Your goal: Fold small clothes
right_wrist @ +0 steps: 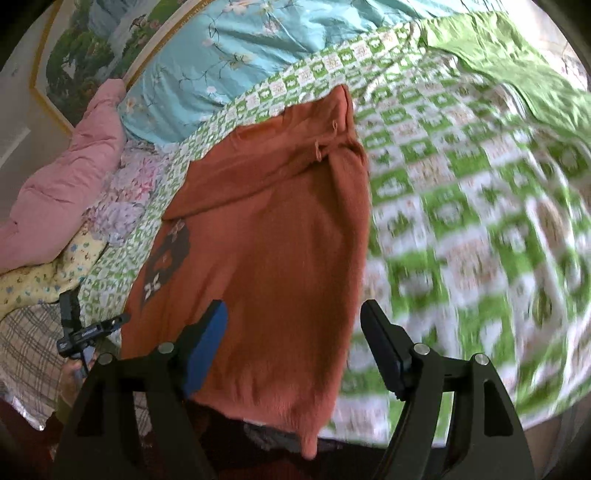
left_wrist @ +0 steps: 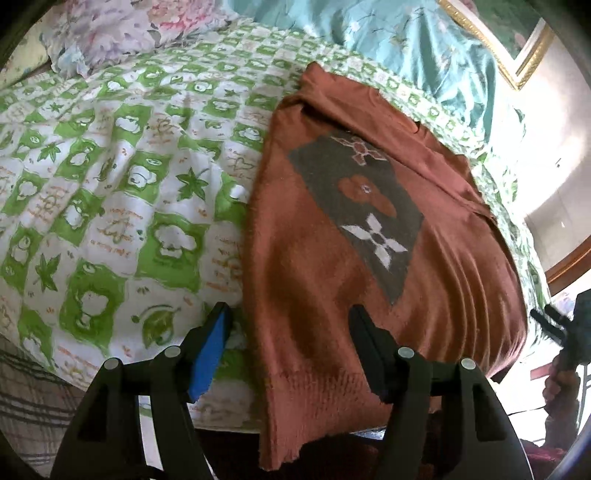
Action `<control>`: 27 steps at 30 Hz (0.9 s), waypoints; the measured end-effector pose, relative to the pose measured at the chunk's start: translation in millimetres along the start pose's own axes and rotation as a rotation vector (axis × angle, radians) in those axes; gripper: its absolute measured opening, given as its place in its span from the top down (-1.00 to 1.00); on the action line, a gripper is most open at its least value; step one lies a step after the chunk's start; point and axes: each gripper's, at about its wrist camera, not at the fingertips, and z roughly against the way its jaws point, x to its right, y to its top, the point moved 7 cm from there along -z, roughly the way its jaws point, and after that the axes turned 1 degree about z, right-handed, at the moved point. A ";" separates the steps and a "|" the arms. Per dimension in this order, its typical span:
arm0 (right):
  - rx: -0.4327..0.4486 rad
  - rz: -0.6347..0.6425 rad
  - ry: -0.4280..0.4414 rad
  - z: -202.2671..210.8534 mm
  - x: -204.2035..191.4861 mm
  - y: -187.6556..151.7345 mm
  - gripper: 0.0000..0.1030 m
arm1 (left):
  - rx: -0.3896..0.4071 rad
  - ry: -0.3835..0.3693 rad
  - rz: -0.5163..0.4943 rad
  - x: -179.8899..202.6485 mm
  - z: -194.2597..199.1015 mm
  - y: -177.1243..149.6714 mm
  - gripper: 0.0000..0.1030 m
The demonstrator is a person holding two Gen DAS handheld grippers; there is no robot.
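A rust-orange knit sweater with a grey patch of flower shapes lies flat on the bed, its hem hanging over the near edge. It also shows in the right wrist view, with one side folded over the front. My left gripper is open and empty, its jaws standing above the sweater's lower left edge. My right gripper is open and empty above the sweater's lower right part. The right gripper also shows at the far right of the left wrist view.
A green-and-white patterned bedsheet covers the bed. A teal floral quilt, a pink quilt and floral pillows lie at the far side. A framed painting hangs behind. A green cloth lies far right.
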 end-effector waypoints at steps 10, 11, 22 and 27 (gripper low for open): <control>-0.041 -0.006 0.084 3.8 10.2 -42.6 -0.46 | -0.040 -0.133 -0.022 7.9 -2.9 -4.2 -0.03; -0.042 -0.003 0.099 3.4 9.0 -44.1 -0.46 | -0.043 -0.139 -0.024 7.5 -2.8 -3.3 -0.01; -0.110 0.029 0.290 -20.4 -11.2 -69.2 0.38 | -0.045 -0.167 -0.018 -2.1 -3.2 -7.9 0.67; -0.138 0.041 0.293 -26.2 -15.0 -73.0 0.82 | -0.040 -0.182 -0.053 7.0 -0.4 -7.9 0.87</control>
